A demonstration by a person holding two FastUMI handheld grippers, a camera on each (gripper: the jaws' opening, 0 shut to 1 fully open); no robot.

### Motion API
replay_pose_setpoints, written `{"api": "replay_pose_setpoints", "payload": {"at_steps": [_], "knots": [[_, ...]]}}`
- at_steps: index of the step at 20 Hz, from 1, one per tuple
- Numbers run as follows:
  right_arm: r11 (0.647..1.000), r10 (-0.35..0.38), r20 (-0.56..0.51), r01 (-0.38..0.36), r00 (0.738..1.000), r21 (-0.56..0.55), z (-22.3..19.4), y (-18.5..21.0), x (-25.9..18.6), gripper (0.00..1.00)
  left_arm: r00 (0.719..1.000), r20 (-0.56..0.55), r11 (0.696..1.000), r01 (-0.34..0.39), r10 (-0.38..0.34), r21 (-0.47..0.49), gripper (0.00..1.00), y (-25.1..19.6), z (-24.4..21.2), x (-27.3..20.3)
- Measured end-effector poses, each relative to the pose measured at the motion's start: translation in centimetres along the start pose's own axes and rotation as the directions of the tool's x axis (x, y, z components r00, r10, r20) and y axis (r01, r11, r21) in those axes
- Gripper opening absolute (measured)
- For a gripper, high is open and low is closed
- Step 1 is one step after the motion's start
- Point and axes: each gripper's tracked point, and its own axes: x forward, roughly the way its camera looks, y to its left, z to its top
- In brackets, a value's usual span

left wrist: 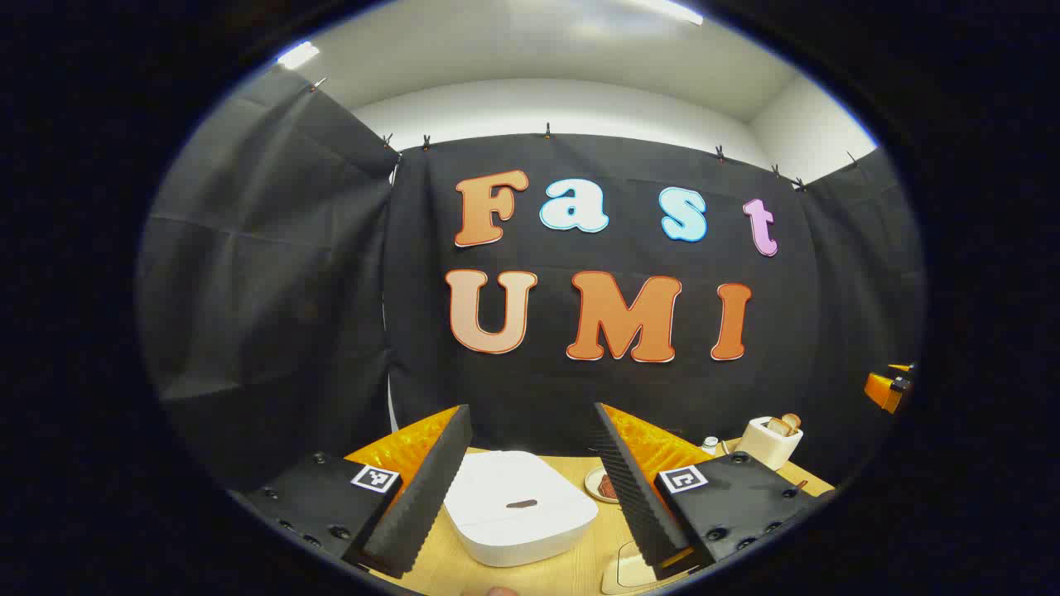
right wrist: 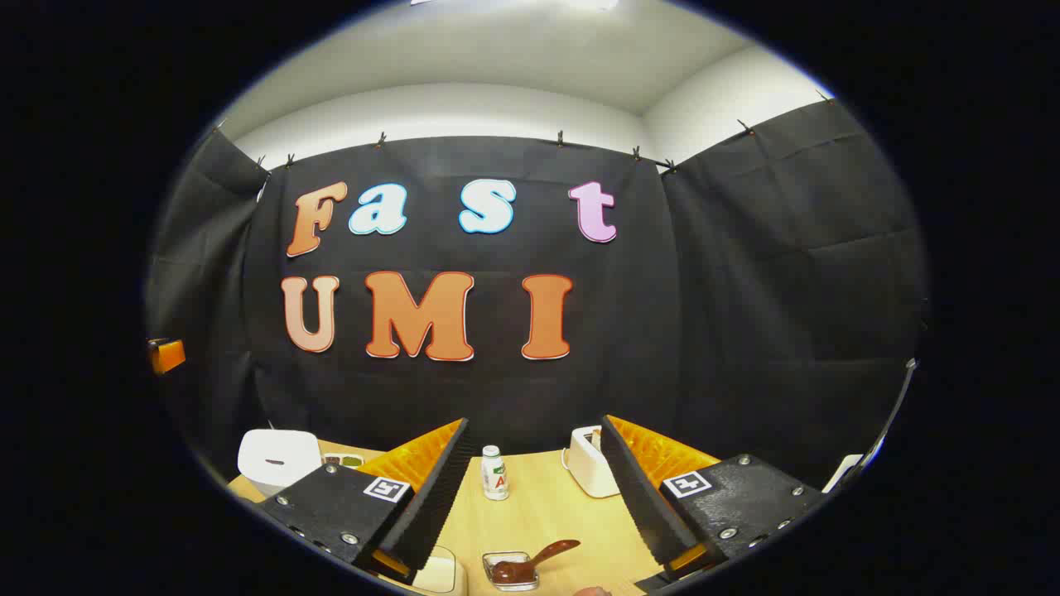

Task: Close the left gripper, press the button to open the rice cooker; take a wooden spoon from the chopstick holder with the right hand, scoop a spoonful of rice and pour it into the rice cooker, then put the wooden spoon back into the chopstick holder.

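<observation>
The first step is in hand: nothing has been pressed yet. The left tongs (left wrist: 530, 480) hang above the desk (left wrist: 596, 563) with fingers spread wide and holding nothing. The white rice cooker (left wrist: 517, 505) sits between them in the left gripper view, lid down, with a small dark slot on top that is probably the button. The right tongs (right wrist: 530, 497) are also wide open and empty. A small bottle (right wrist: 494, 473) and a toaster (right wrist: 590, 473) stand farther back, and a dark spoon (right wrist: 538, 556) rests in a small dish (right wrist: 509, 573) near the front. I cannot make out a chopstick holder. Next, the left tongs should close, then drop onto that button.
</observation>
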Motion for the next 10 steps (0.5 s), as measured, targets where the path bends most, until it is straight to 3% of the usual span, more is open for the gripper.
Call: {"api": "replay_pose_setpoints", "payload": {"at_steps": [2, 3, 4, 5, 10], "knots": [[1.0, -0.01, 0.007, 0.01, 1.0, 0.0, 0.5, -0.2, -0.2, 1.0, 1.0, 0.005, 1.0, -0.018, 0.018, -0.003, 0.99, 1.7, 0.0, 0.1], [1.0, -0.012, 0.007, 0.012, 1.0, -0.003, 0.5, -0.2, -0.4, 0.96, 1.0, 0.005, 1.0, -0.026, 0.026, 0.001, 0.99, 2.1, -0.1, 0.0], [1.0, -0.012, 0.008, 0.012, 1.0, -0.009, 0.7, -0.1, -0.6, 1.0, 1.0, 0.002, 1.0, -0.027, 0.027, 0.003, 0.99, 2.0, -0.2, -0.2], [1.0, -0.013, 0.01, 0.014, 1.0, -0.019, 0.8, -0.3, -0.9, 0.95, 1.0, -0.002, 1.0, -0.024, 0.024, 0.002, 0.99, 1.9, -0.2, -0.4], [0.998, -0.018, 0.01, 0.018, 1.0, -0.054, 1.2, -0.9, -1.4, 1.0, 1.0, 0.009, 1.0, -0.009, 0.009, 0.002, 1.0, 1.1, 0.3, -1.2]]}}
